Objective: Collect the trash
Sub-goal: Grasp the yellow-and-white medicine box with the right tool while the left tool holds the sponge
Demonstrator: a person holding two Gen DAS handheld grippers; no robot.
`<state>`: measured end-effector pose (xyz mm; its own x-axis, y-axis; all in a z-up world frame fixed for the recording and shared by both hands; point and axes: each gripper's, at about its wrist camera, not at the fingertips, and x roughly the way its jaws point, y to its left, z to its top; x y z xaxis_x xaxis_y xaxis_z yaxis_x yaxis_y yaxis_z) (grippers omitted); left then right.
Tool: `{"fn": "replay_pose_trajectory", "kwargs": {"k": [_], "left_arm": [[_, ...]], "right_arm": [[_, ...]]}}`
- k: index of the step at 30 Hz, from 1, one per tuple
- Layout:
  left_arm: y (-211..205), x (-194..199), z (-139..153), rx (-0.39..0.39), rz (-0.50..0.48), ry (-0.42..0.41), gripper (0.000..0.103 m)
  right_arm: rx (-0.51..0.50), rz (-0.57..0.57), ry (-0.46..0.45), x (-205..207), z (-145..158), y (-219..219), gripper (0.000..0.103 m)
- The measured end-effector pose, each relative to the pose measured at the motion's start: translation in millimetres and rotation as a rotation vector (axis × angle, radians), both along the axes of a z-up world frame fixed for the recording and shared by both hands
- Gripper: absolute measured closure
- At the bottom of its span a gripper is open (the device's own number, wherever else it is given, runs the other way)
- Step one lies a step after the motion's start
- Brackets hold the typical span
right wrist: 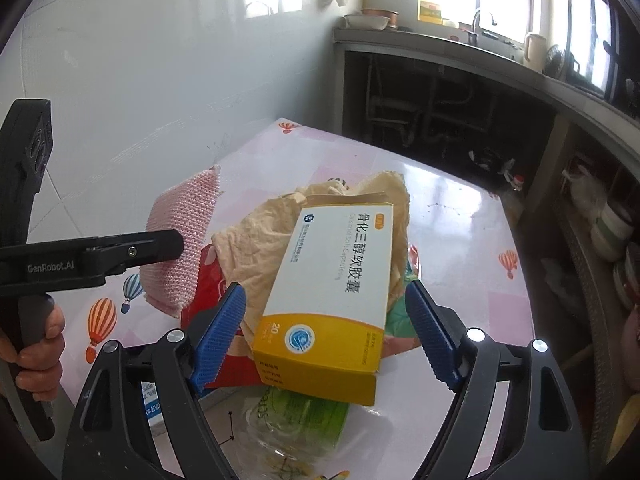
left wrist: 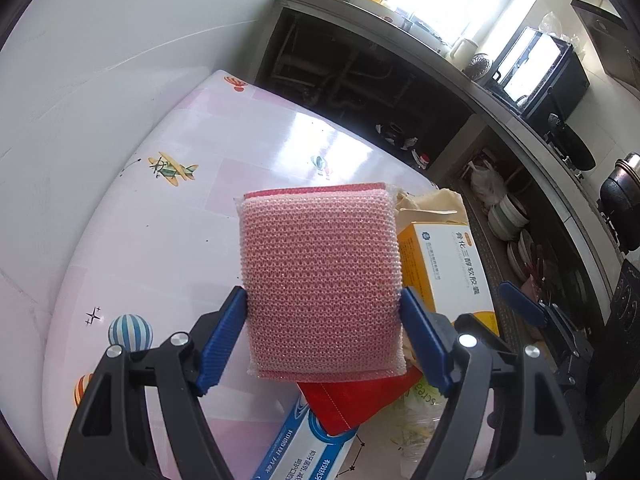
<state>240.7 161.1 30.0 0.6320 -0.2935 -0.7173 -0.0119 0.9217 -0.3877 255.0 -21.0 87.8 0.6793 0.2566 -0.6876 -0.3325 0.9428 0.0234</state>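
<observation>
My left gripper (left wrist: 323, 294) is shut on a pink mesh sponge (left wrist: 320, 272), with the blue pads pressing its two sides, and holds it above the table. From the right wrist view the sponge (right wrist: 180, 232) hangs left of the trash pile. My right gripper (right wrist: 324, 292) stands open around a yellow and white medicine box (right wrist: 332, 280), with gaps on both sides. The box lies tilted on crumpled beige paper (right wrist: 264, 232), a red packet (right wrist: 208, 276) and a green clear wrapper (right wrist: 304, 412). A blue and white carton (left wrist: 304, 440) lies at the pile's near edge.
The table has a glossy pink cloth (right wrist: 460, 240) printed with balloons and stands against a white wall (right wrist: 160, 80). Beyond it and to the right runs a dark kitchen counter (right wrist: 440, 44) with open shelves, bowls (right wrist: 612, 228) and pots. A person's hand (right wrist: 36, 344) grips the left handle.
</observation>
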Motion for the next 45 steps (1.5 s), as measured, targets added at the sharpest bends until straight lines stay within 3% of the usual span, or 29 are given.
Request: {"fn": "replay_pose_trajectory", "kwargs": {"k": [7, 10, 19, 25, 26, 27, 28, 32, 34, 36, 39, 45], "left_arm": [[-7.8, -0.4, -0.2, -0.015, -0.011, -0.006, 0.028], [-7.7, 0.0, 1.2, -0.011, -0.014, -0.013, 0.028], [-2.2, -4.8, 4.6, -0.008, 0.005, -0.025, 0.028], [-0.1, -11.1, 10.5, -0.005, 0.009, -0.038, 0.028], [-0.5, -12.1, 11.7, -0.004, 0.009, -0.040, 0.028], [-0.7, -12.4, 12.9, -0.003, 0.009, -0.042, 0.028], [-1.2, -13.0, 13.9, -0.004, 0.009, -0.043, 0.028], [-5.8, -16.8, 16.0, -0.004, 0.004, -0.045, 0.028], [-6.4, -17.6, 16.9, 0.000, 0.002, -0.047, 0.028], [-6.7, -17.7, 17.7, 0.004, 0.001, -0.049, 0.028], [-3.6, -17.1, 17.4, 0.001, 0.007, -0.049, 0.028], [6.9, -17.8, 16.3, -0.003, 0.041, -0.053, 0.028]], "right_arm": [[-0.071, -0.038, 0.018, 7.4, -11.7, 15.1, 0.024], [-0.074, -0.043, 0.022, 4.2, -13.6, 12.4, 0.033], [-0.006, -0.057, 0.012, -3.5, -6.9, -5.4, 0.034], [0.127, -0.039, 0.017, -11.8, 5.1, -28.4, 0.034], [0.149, -0.042, 0.024, -12.0, 6.3, -32.7, 0.041], [0.169, -0.040, 0.045, -9.7, 7.0, -36.0, 0.064], [0.200, -0.037, 0.073, -5.0, 6.9, -39.4, 0.068], [0.225, -0.052, 0.131, -1.0, 1.4, -47.9, 0.068], [0.226, -0.045, 0.132, -4.9, 1.3, -48.1, 0.062], [0.224, -0.045, 0.109, -11.4, 5.8, -47.4, 0.047], [0.203, -0.035, 0.058, -20.6, 14.9, -38.8, 0.032], [0.136, 0.016, 0.009, -25.1, 16.2, -6.1, 0.023]]}}
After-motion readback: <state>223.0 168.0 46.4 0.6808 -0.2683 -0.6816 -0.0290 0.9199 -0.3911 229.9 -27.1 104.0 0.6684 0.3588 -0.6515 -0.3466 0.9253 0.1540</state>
